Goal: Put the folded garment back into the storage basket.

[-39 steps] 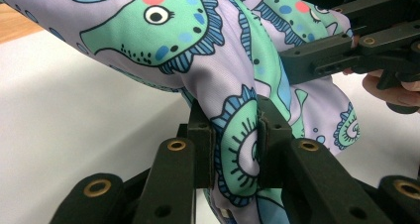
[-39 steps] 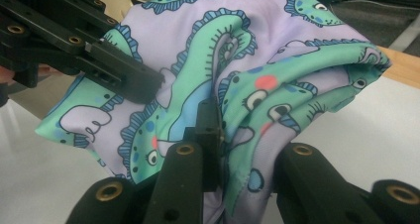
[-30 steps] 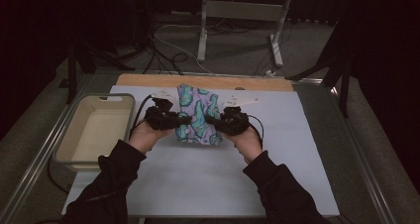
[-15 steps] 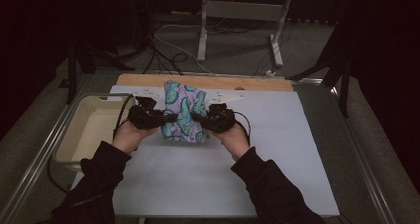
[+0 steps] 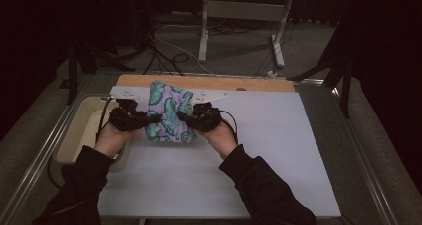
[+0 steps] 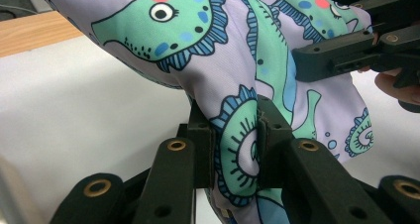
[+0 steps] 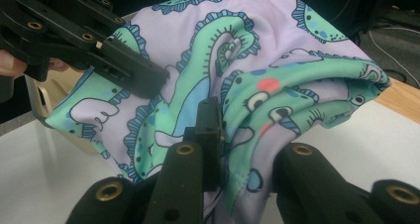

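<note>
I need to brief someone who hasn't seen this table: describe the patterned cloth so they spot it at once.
On the white mat, near the wooden strip along its far edge, two black grippers face each other. The folded cloth hangs pinched between them, the only colourful thing there: lilac fabric printed with green and blue cartoon creatures.

1. To my right, the white mat [image 5: 278,150] lies bare, open room for a hand.
2. On my left, the beige tub [image 5: 74,130] sits just beside the mat, its rim under my left hand [image 5: 110,138].
3. Far ahead, the wooden board [image 5: 209,82] edges the mat.
4. Between my hands, the patterned cloth [image 5: 168,113] blocks the middle.
</note>
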Demonstrator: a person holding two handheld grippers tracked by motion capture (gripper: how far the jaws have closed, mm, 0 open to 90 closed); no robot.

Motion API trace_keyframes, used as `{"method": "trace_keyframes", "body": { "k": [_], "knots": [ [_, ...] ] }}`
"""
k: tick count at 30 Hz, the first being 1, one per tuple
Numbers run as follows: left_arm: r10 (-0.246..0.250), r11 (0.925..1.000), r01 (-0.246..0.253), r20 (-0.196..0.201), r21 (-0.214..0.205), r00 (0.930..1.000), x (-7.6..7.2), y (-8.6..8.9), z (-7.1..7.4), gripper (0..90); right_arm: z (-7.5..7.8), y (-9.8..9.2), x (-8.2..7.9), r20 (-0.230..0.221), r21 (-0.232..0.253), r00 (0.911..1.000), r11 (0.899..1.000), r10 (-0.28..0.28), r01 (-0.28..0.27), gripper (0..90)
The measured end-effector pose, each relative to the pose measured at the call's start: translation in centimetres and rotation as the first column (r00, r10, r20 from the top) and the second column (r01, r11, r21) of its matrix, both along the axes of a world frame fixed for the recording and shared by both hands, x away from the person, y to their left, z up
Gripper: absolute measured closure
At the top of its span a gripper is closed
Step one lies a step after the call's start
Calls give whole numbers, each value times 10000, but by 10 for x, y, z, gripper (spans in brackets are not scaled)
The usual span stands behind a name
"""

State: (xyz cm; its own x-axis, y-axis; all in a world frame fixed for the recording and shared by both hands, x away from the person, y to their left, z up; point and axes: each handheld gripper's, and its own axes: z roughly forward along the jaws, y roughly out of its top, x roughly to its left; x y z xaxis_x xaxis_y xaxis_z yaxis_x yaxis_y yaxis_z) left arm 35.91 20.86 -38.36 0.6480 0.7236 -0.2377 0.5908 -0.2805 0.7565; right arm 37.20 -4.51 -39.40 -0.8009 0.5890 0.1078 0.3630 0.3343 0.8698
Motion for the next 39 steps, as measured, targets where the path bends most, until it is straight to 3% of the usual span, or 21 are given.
{"method": "trace_keyframes", "body": {
  "k": [20,39],
  "knots": [
    [882,9960,-886,210,145,9959,-19,68,15,742,14,73,0,301,-6,9960,9965,838,-838,780],
    [1721,9847,-1727,230,233,9848,-36,133,23,742,25,145,-3,433,-188,9877,9886,1500,-1493,780]
  ]
}}
